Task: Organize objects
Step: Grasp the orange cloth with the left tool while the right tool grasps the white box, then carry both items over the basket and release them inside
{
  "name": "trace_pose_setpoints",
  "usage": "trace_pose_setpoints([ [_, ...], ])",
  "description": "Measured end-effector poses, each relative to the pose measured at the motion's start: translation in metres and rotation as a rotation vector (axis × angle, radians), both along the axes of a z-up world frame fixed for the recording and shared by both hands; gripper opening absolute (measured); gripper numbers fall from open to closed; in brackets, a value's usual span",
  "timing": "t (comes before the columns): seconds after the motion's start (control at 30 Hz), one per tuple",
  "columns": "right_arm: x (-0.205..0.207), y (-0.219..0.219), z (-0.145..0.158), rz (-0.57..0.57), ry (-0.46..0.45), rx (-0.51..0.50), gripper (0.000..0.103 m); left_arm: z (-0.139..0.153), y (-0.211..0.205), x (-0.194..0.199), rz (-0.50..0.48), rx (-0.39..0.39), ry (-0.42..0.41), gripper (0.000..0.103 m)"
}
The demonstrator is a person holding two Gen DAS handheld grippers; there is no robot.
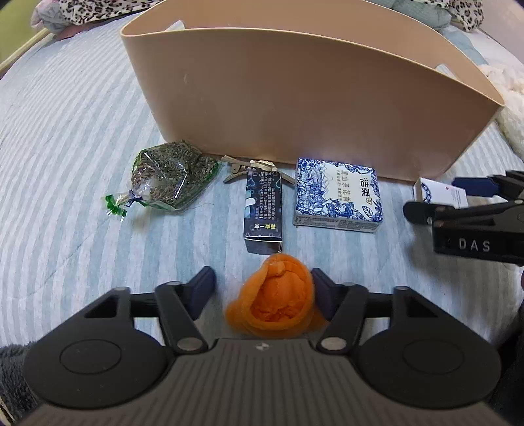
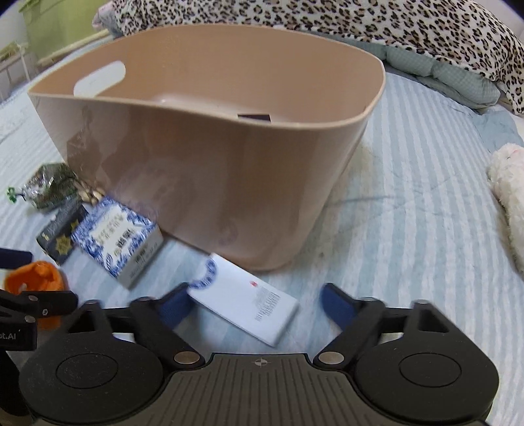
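Observation:
A beige plastic bin stands on the striped bedsheet, also in the right wrist view. In front of it lie a bag of dried herbs, a hair clip, a dark box, a blue-and-white box and an orange cloth. My left gripper is open around the orange cloth, its right finger touching it. My right gripper is open around a flat white box lying by the bin. A dark item shows inside the bin.
Leopard-print bedding and a green quilt lie behind the bin. A white plush thing lies at the right. The right gripper shows at the right edge of the left wrist view.

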State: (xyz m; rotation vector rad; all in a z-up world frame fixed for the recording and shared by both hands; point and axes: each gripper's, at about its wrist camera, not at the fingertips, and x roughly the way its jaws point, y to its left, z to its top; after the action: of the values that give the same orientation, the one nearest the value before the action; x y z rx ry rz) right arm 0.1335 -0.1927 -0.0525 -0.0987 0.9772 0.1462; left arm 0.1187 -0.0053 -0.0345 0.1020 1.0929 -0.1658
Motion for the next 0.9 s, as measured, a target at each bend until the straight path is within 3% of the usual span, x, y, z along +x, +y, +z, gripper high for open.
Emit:
trace_pose_setpoints([
  [0.07, -0.002, 0.002, 0.003, 0.013, -0.013, 0.002, 0.062, 0.002, 0.002, -0.001, 0.001, -0.003, 0.004, 0.047],
  [0.1, -0.004, 0.003, 0.003, 0.018, -0.016, -0.005, 0.062, 0.004, 0.004, -0.002, 0.004, -0.007, 0.007, 0.036],
  [0.23, -0.007, -0.003, 0.007, 0.028, -0.007, -0.017, 0.062, 0.013, 0.012, -0.005, 0.014, -0.022, 0.016, 0.009],
  [0.5, -0.026, -0.006, 0.032, 0.006, -0.034, 0.030, 0.062, 0.034, 0.007, -0.016, 0.017, -0.051, -0.035, 0.009],
  [0.9, -0.031, -0.016, 0.116, 0.000, -0.240, 0.106, 0.062, 0.114, 0.008, 0.000, 0.004, -0.056, -0.282, 0.009],
])
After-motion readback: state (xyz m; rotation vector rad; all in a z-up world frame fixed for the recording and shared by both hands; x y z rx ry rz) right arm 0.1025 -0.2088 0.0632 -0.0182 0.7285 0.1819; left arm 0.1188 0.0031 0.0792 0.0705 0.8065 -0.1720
